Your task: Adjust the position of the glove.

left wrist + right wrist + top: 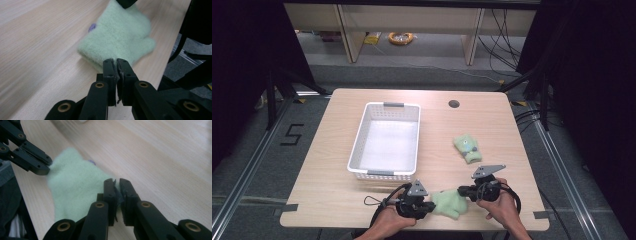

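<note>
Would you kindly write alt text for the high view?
Two hand-held grippers pinch opposite ends of a pale green mitten at the near edge of a wooden table. A white basket stands behind; a second mitten lies to its right.

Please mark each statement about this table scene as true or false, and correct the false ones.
1. Both grippers pinch the same green mitten. True: the left gripper and the right gripper are each shut on an edge of the near mitten.
2. The white basket holds a mitten. False: the white basket is empty inside.
3. A second green mitten lies apart on the table. True: the second mitten lies right of the basket.
4. The held mitten hangs high above the table. False: it lies by the near edge of the table.
</note>
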The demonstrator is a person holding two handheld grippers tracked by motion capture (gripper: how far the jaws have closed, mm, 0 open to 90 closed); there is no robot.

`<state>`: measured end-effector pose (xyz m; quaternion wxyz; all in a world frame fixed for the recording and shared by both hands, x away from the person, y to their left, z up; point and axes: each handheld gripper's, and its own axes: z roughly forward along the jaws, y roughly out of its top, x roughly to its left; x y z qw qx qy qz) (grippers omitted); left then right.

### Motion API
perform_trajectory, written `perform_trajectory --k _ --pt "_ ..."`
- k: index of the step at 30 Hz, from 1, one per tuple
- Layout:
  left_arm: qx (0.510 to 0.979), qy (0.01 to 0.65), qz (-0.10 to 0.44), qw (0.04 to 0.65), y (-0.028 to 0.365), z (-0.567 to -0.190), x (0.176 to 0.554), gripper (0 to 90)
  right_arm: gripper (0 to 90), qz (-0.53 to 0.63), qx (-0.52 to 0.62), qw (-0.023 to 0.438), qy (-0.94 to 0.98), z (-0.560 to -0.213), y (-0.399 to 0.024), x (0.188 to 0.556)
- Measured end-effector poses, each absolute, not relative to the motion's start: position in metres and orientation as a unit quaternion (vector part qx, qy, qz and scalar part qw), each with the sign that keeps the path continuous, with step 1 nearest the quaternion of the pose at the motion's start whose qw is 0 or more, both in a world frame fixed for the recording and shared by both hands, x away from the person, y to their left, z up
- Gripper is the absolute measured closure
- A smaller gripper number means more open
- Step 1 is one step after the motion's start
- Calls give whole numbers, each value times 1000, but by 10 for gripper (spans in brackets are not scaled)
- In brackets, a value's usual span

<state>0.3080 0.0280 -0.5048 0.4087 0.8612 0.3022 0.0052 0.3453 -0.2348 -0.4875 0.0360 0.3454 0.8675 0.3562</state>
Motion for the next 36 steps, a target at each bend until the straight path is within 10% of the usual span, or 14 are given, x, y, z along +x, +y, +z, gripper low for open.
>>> perform_trajectory --k 24,36 --pt "843 332 40 422 52 -487 296 355 562 356 376 79 852 -468 -245 359" --pt "828 362 44 427 87 -491 288 302 524 351 404 132 835 -454 -257 397"
